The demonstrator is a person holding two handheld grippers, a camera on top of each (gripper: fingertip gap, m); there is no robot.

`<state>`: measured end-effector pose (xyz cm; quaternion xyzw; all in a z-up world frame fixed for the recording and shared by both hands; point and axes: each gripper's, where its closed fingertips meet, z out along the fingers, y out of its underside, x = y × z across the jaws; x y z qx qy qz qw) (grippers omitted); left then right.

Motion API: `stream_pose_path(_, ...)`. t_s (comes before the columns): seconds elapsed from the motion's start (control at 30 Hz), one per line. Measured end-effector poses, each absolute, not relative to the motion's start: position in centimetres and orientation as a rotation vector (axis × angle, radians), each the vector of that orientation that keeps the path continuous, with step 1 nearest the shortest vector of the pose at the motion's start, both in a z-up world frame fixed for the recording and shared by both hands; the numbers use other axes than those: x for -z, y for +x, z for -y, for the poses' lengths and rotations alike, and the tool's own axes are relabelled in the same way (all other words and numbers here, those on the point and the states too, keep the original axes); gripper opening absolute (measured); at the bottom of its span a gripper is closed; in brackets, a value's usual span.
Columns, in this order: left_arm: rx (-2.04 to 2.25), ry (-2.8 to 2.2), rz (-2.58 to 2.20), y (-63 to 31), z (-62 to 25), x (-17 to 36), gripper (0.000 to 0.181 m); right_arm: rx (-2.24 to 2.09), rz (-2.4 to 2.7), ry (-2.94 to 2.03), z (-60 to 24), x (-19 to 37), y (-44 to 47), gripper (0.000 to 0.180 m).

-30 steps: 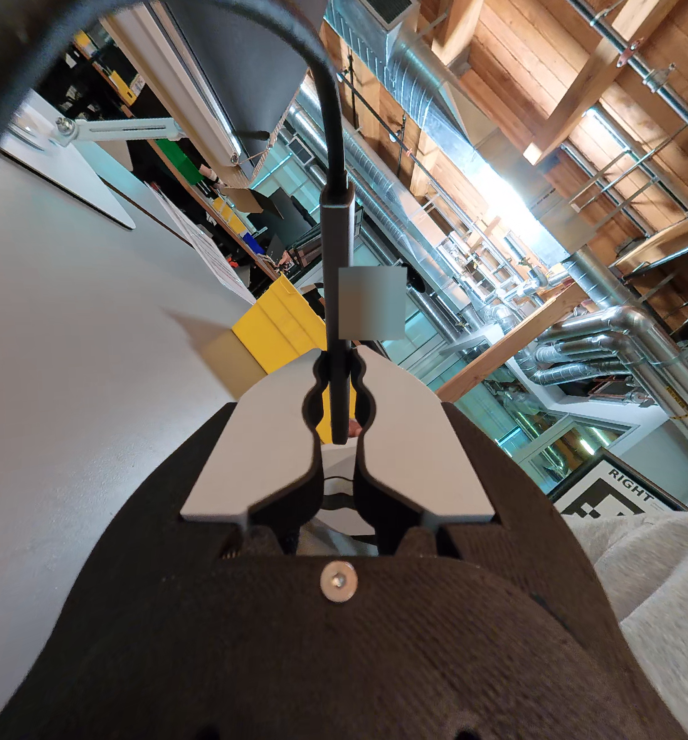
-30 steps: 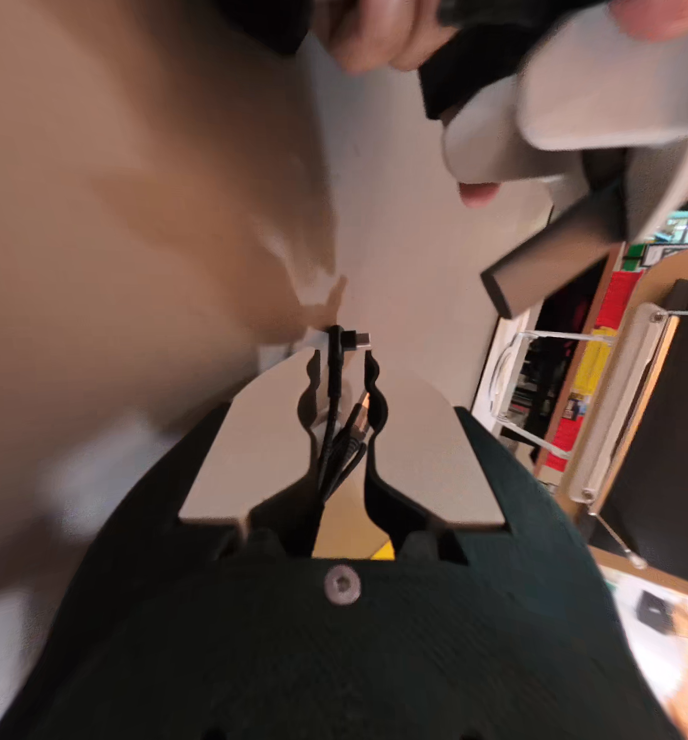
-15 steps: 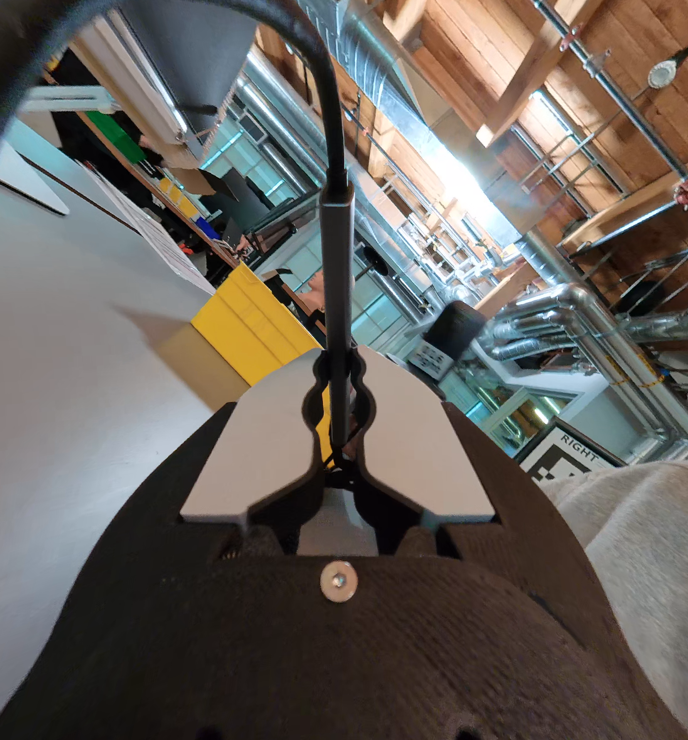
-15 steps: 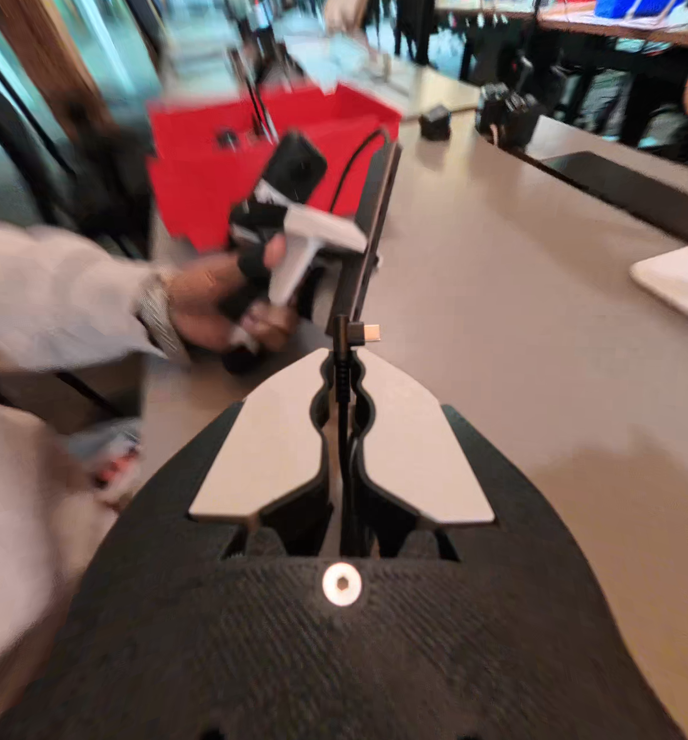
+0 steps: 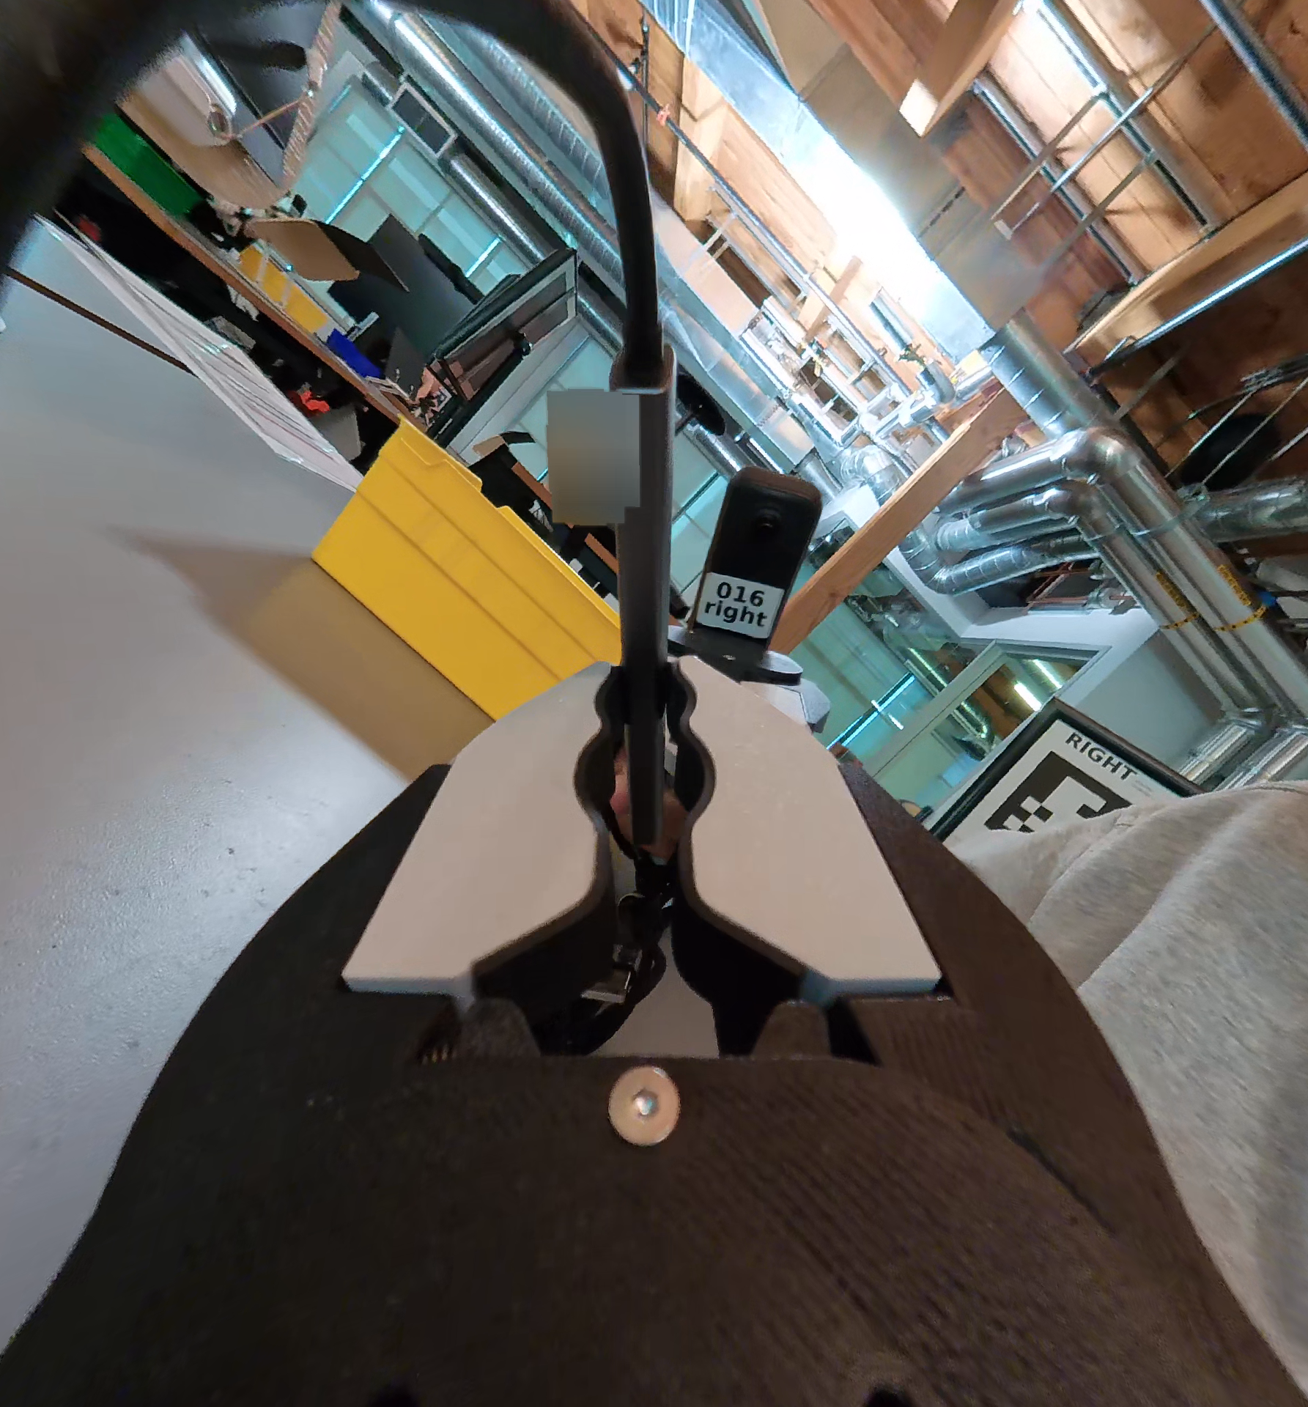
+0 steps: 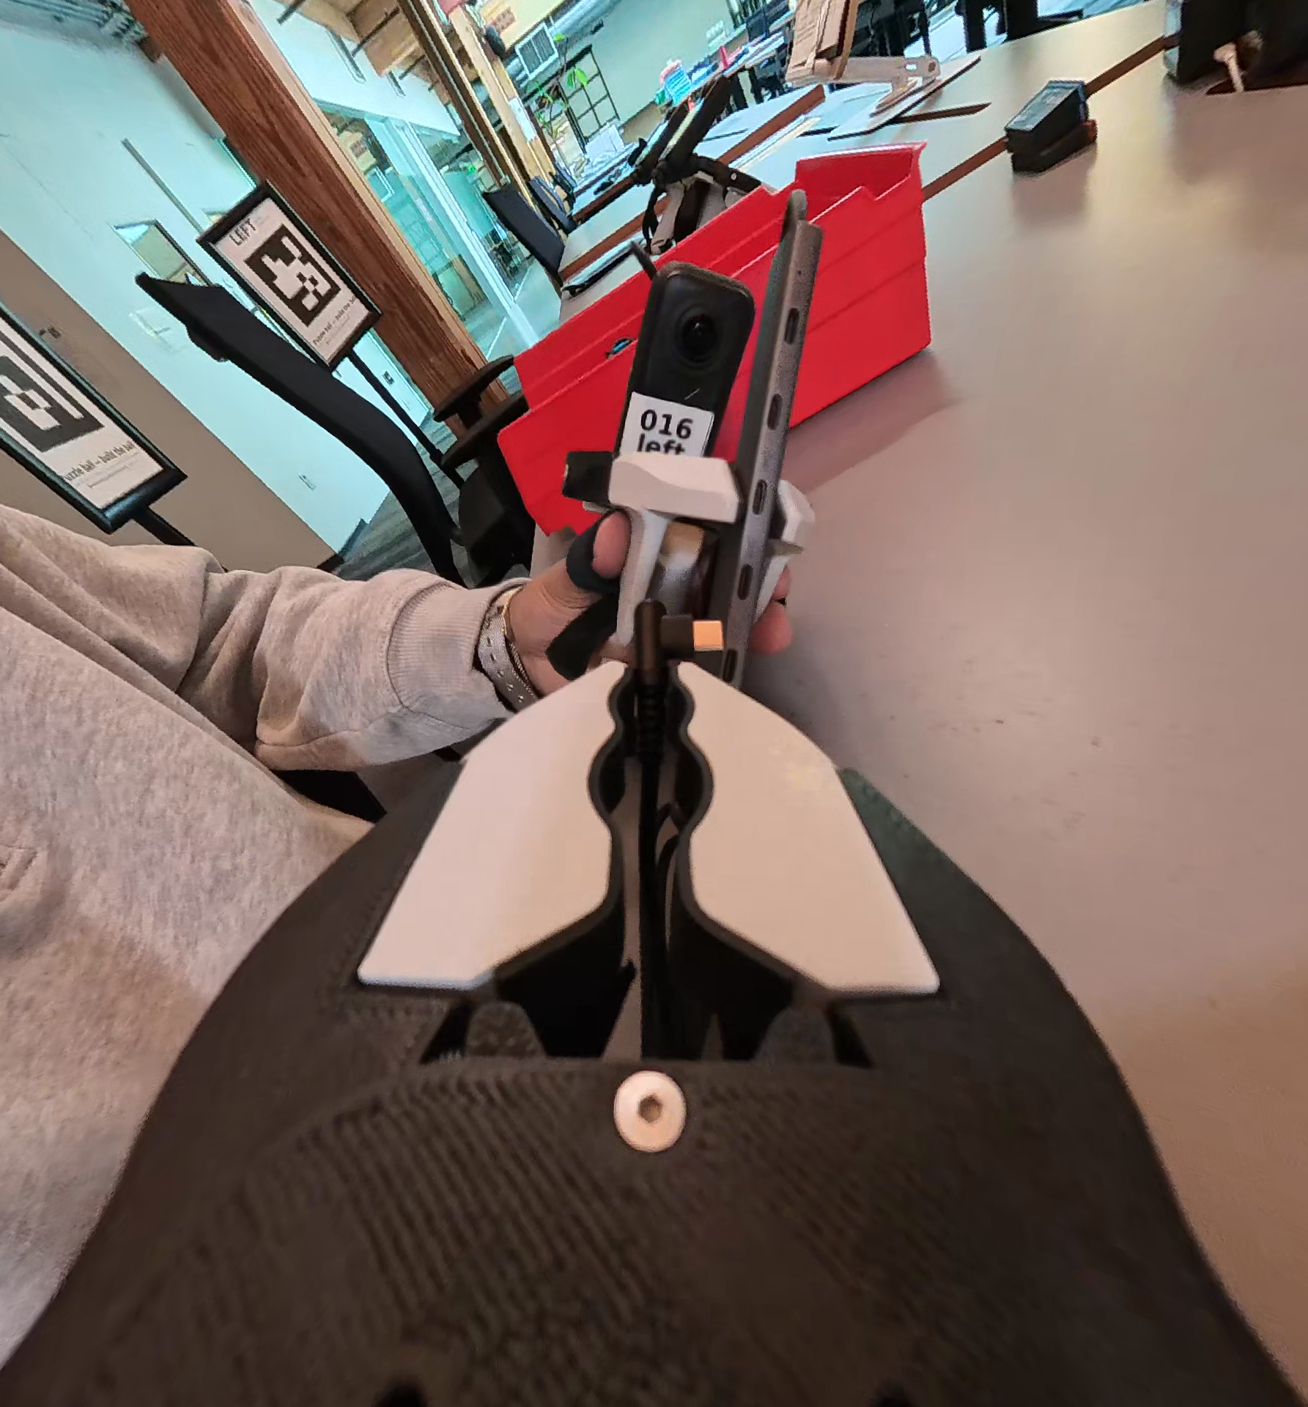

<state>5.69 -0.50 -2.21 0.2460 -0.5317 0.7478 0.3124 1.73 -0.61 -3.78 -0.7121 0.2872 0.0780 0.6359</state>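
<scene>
A second ago my right view was a blur over the bench; now it is steady and level, with my right tool [image 6: 654, 685] clenched on a black cable [image 6: 647, 769] whose angled plug [image 6: 692, 633] points right, just beside the hub's [image 6: 768, 457] port edge but not in it. My left tool [image 5: 644, 685] is clamped on that slim grey hub [image 5: 647, 609], which stands on end, long axis upright, above the bench [image 6: 1092, 533]. A red bin [image 6: 826, 304] sits far behind, a yellow bin [image 5: 453, 579] to the left.
</scene>
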Motion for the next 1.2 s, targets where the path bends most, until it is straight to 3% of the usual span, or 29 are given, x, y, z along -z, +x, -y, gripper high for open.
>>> stream_pose_path(0.43,-1.930,0.740,1.524,5.6,1.4,3.5,0.010,0.304,-0.618,-1.861,0.5,5.4,3.1,0.014)
stream_pose_path(0.63,-1.911,0.776,1.526,5.6,1.5,3.8,0.010,0.838,-0.517,-2.082,1.1,6.2,4.3,0.028)
stream_pose_path(0.87,-1.887,0.811,1.531,5.5,1.6,4.1,0.010,1.458,-0.228,-2.106,1.3,4.5,4.6,0.031)
stream_pose_path(1.2,-1.860,0.864,1.546,5.5,1.8,4.6,0.010,1.748,0.164,-2.080,-0.4,5.2,3.5,0.008)
